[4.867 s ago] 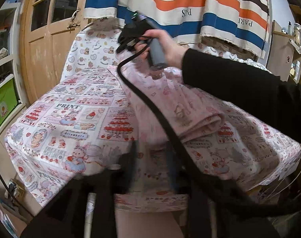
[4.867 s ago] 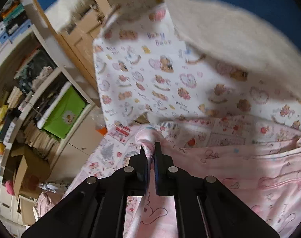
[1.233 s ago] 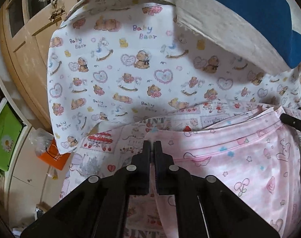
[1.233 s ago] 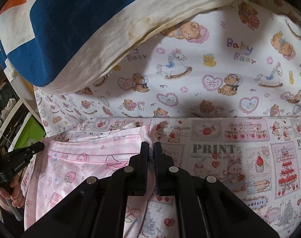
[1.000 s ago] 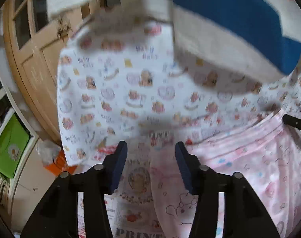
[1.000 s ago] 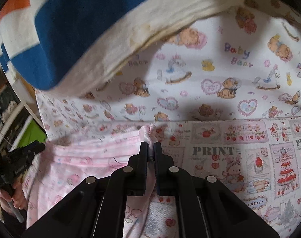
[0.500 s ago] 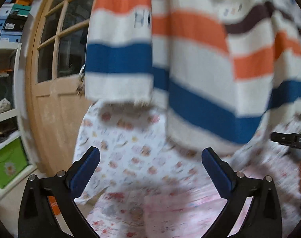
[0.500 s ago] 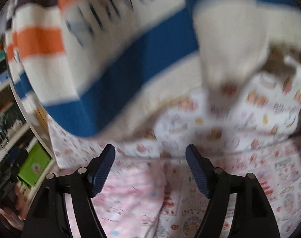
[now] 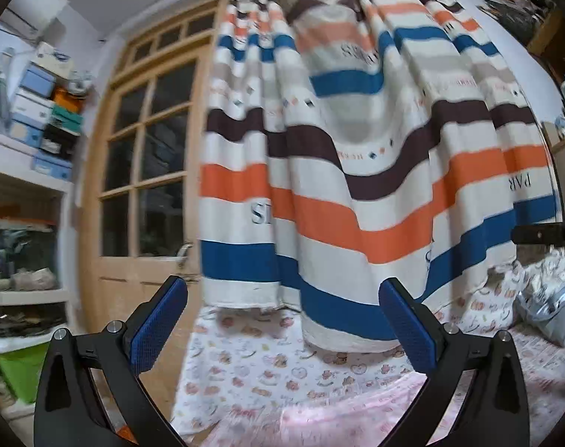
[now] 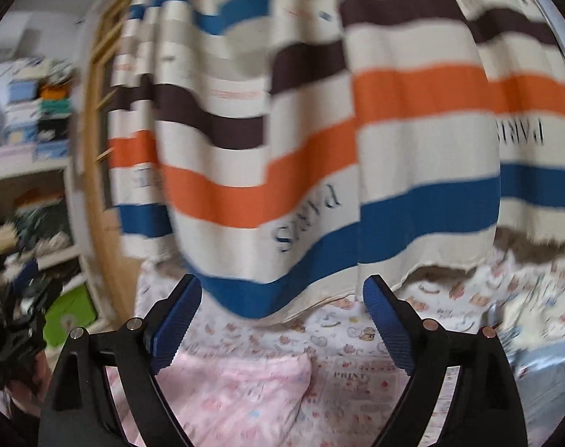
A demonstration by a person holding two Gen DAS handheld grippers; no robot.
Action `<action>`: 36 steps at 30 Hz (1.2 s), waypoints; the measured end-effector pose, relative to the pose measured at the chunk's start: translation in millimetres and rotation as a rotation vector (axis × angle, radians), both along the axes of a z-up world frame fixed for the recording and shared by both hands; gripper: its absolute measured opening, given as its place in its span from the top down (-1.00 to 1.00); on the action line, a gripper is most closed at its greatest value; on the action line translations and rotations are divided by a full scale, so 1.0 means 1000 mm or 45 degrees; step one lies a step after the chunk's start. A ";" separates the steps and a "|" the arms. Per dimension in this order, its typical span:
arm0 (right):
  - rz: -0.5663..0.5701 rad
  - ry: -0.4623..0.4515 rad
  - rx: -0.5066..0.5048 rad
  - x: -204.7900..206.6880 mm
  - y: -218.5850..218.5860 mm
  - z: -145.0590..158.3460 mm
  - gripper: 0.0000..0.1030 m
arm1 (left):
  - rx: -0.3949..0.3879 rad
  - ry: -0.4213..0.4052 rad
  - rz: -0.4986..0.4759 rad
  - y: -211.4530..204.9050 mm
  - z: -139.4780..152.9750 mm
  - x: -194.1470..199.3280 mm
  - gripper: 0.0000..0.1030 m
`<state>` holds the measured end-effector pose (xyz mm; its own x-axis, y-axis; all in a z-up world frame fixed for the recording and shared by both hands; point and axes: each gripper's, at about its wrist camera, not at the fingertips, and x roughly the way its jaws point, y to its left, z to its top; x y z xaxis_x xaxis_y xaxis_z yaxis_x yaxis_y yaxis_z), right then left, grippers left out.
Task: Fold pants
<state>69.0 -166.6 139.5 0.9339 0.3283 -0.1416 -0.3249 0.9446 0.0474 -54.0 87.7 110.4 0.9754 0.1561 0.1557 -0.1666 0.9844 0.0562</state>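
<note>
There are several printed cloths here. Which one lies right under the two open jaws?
The pale pink printed pants, lying flat lowest in the right wrist view. The striped curtain hangs behind, and the white bear-print cloth lies farther back beneath its hem.

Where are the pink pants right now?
Low in the right wrist view, the pink pants lie on the printed cloth, below the striped curtain, left of centre, in neither gripper.

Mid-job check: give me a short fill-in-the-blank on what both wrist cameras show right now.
1. The left gripper stands ____, nothing between its fingers.
2. The right gripper holds ____.
3. The pink pants lie ____ the right gripper.
4. The striped curtain hangs beside a wooden ____.

Missing words: open; nothing; below; door
</note>
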 end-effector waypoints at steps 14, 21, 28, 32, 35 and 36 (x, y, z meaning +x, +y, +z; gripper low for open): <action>-0.028 0.164 -0.117 -0.132 -0.051 -0.119 -0.76 | -0.057 0.240 0.099 -0.019 -0.073 -0.108 -0.98; -0.076 0.245 -0.197 -0.150 -0.057 -0.170 -0.76 | -0.060 0.288 0.003 -0.046 -0.109 -0.106 -0.98; -0.001 0.275 -0.218 -0.150 -0.051 -0.179 -0.76 | -0.017 0.526 -0.158 -0.082 -0.138 -0.096 -0.78; 0.063 0.233 -0.351 -0.151 -0.042 -0.174 -0.76 | 0.092 0.625 -0.244 -0.101 -0.146 -0.095 -0.29; 0.134 0.157 -0.484 -0.154 -0.037 -0.170 -0.76 | 0.098 0.707 -0.435 -0.108 -0.149 -0.091 0.36; 0.163 0.131 -0.539 -0.155 -0.033 -0.170 -0.76 | 0.078 0.747 -0.499 -0.109 -0.149 -0.086 0.38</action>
<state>-86.3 -199.9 -30.2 0.8636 0.3333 -0.3783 -0.4541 0.8402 -0.2963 -140.4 -21.6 -39.1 0.8835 -0.2161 -0.4155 0.2745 0.9578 0.0855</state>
